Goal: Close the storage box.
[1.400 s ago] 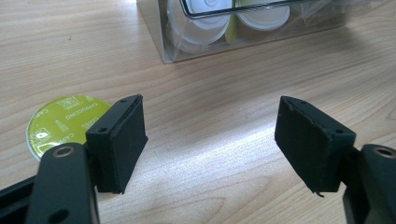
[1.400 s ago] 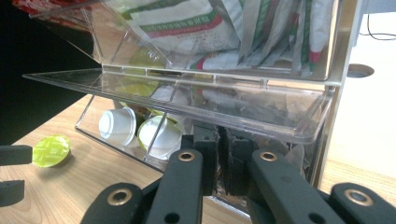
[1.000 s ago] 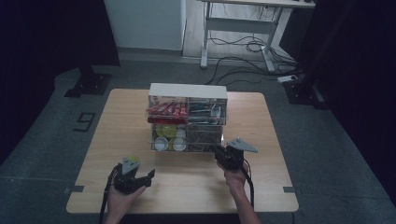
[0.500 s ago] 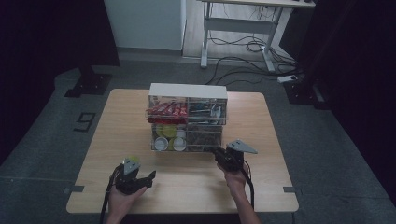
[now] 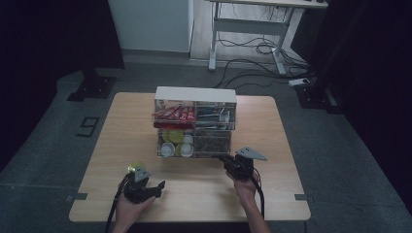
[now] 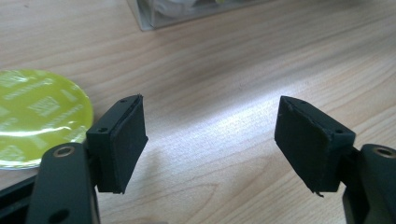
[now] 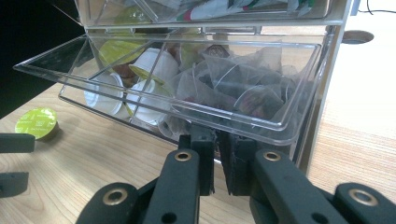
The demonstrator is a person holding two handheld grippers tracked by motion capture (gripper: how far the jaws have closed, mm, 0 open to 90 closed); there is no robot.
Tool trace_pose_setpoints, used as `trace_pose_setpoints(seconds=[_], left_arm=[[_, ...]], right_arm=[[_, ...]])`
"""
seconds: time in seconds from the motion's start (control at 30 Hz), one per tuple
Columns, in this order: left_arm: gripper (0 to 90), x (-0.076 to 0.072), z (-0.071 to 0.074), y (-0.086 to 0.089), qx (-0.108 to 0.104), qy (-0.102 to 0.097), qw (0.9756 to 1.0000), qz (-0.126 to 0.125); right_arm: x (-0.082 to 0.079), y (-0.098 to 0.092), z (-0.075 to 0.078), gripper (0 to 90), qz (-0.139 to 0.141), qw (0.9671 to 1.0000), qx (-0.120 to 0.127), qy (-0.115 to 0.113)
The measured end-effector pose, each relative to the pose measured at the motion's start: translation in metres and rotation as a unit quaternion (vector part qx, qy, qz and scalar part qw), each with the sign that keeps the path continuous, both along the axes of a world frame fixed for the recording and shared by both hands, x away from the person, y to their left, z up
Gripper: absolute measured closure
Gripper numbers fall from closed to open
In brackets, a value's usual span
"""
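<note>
Clear drawer tilted open, full of sachets and capsules; your right gripper pinches its front lip. Your left gripper gapes wide, empty, beside green-lidded capsule.

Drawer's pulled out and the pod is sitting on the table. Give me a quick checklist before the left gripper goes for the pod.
1. Clear plastic lower drawer of the clear plastic organiser open: ok, it is tilted out towards the right gripper.
2. Right gripper holding the drawer's front edge: cannot tell; its jaws are nearly shut right under the lip, but the contact is hidden.
3. Left gripper ready: ok, jaws wide apart with nothing between them.
4. Round yellow-green foil-topped pod lined up: not ok, it lies on the wooden table outside the left jaw, not between the pads.
5. Path from pod to drawer: ok, bare tabletop between them.
</note>
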State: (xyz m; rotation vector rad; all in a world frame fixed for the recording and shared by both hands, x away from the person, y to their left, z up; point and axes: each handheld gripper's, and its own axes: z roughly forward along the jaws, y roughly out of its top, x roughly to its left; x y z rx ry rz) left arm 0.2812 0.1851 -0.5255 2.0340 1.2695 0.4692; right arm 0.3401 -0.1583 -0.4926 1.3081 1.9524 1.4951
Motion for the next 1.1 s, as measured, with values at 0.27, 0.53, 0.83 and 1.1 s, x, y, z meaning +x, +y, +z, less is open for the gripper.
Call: trace_pose_setpoints(seconds=[0.27,0.53,0.83,1.1], left_arm=[[25.4,0.001,-0.005,-0.007,0.013,0.014,0.9997,-0.018],[25.5,0.001,-0.008,-0.01,0.021,0.022,0.9991,-0.031],[26.2,0.001,-0.01,-0.013,0.026,0.028,0.9986,-0.037],[25.2,0.001,-0.015,-0.019,0.036,0.03,0.9978,-0.046]], right_arm=[[0.001,0.0,-0.001,82.4,0.001,1.0,-0.002,0.004],[0.001,-0.001,-0.002,82.2,-0.001,1.0,-0.002,0.007],[0.001,-0.003,-0.003,81.4,-0.004,1.0,-0.003,0.008],[0.001,-0.002,-0.004,78.5,-0.008,0.9999,-0.011,0.009]])
